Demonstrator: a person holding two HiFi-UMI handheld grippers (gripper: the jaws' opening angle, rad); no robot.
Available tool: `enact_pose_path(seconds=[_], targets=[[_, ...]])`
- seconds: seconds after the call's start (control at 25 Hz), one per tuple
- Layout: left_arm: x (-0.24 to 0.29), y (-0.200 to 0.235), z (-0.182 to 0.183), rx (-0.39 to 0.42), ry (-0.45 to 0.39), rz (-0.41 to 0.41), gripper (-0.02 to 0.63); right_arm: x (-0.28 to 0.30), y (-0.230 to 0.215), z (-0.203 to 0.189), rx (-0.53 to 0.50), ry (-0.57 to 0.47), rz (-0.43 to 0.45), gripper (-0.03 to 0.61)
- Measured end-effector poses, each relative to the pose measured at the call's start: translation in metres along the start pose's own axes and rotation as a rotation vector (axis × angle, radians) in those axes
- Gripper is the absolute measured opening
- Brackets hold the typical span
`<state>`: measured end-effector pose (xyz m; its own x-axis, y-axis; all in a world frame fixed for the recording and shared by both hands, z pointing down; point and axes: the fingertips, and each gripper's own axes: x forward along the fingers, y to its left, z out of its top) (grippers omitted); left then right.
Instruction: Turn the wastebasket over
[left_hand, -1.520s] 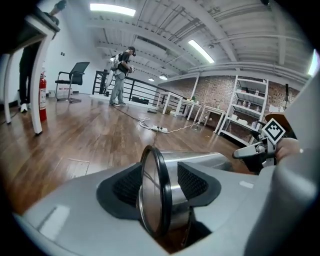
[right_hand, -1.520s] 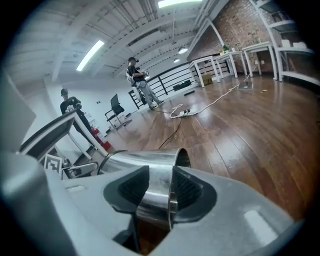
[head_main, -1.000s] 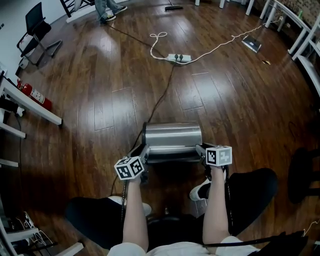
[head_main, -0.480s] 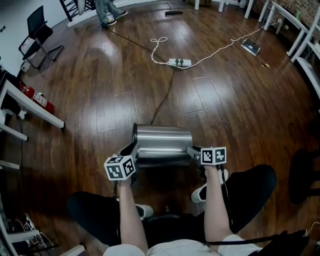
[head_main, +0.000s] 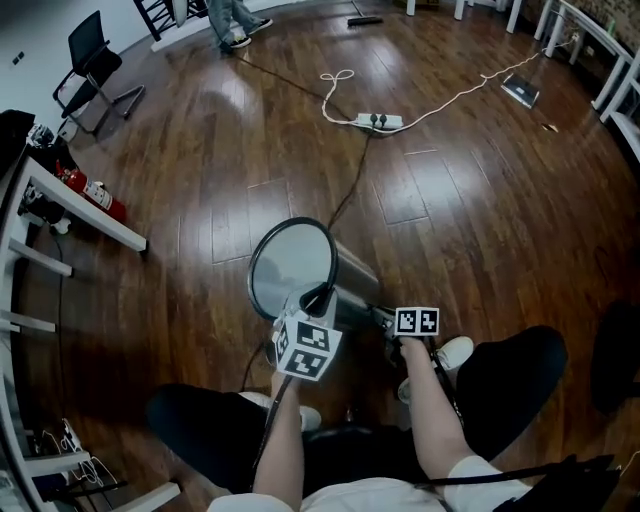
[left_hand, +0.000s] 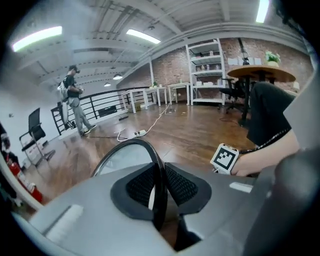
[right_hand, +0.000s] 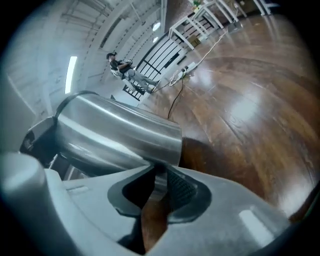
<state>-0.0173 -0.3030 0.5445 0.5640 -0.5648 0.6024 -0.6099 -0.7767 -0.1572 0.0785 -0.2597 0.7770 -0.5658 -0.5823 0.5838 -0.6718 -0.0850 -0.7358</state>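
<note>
Entry. The brushed-steel cylindrical wastebasket (head_main: 350, 285) is in front of my knees, over the dark brown wooden plank floor (head_main: 480, 230), and it is steeply tilted. Its round end, edged by a black ring rim (head_main: 250, 270), is raised at the left and faces up toward the head camera. The plain steel end sits lower, to the right. I cannot tell whether that low end touches the boards.

Left gripper (head_main: 315, 298): clenched on the black ring rim. In its own view the ring passes edge-on between the two ribbed black pads (left_hand: 182, 185), and both press on it. Its jaws have just been closing, with the rim between them.

Right gripper (head_main: 382, 314): clenched on the thin steel lip of the basket's lower end. Its view shows the sheet metal pinched between the pads, with the cylinder body stretching away up and to the left. These jaws have also just been closing, on that lip.

Surroundings:
- A thin black cable (head_main: 345, 195) runs across the floor from behind the basket toward a white power strip (head_main: 380, 121), which has a white cord (head_main: 450, 95) trailing from it.
- A red fire extinguisher (head_main: 98, 196) sits at the left by a white table frame (head_main: 90, 215).
- A black office chair (head_main: 95, 65) stands beyond the extinguisher.
- A person (head_main: 236, 22) stands at the far edge of the room, well apart from the basket.
- My white shoe (head_main: 457, 352) is near the right gripper's marker cube.
</note>
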Motion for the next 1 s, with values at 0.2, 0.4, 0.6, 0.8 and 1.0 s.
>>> enact_pose_path(seconds=[0.2,0.4,0.6,0.8,1.0], targets=[[0.027,-0.089,-0.029,0.318,0.119,-0.128,0.083,-0.032,-0.013,0.028,0.010,-0.103,-0.044,0.058],[0.039,-0.113,-0.049,0.564,0.070,-0.014,0.084,-0.063,0.002,0.050,-0.128,-0.129,-0.072,0.058],[0.034,-0.112,-0.037,0.426,-0.001,-0.049,0.135,-0.095,0.043,0.077,-0.313,-0.202,-0.086,0.058],[-0.003,-0.084,-0.015,-0.085,-0.180,-0.021,0.133,-0.145,0.122,0.097,-0.515,-0.403,0.004,0.050],[-0.087,-0.057,0.009,-0.228,-0.367,0.149,0.017,-0.198,0.205,0.074,-0.768,-0.484,0.105,-0.008]])
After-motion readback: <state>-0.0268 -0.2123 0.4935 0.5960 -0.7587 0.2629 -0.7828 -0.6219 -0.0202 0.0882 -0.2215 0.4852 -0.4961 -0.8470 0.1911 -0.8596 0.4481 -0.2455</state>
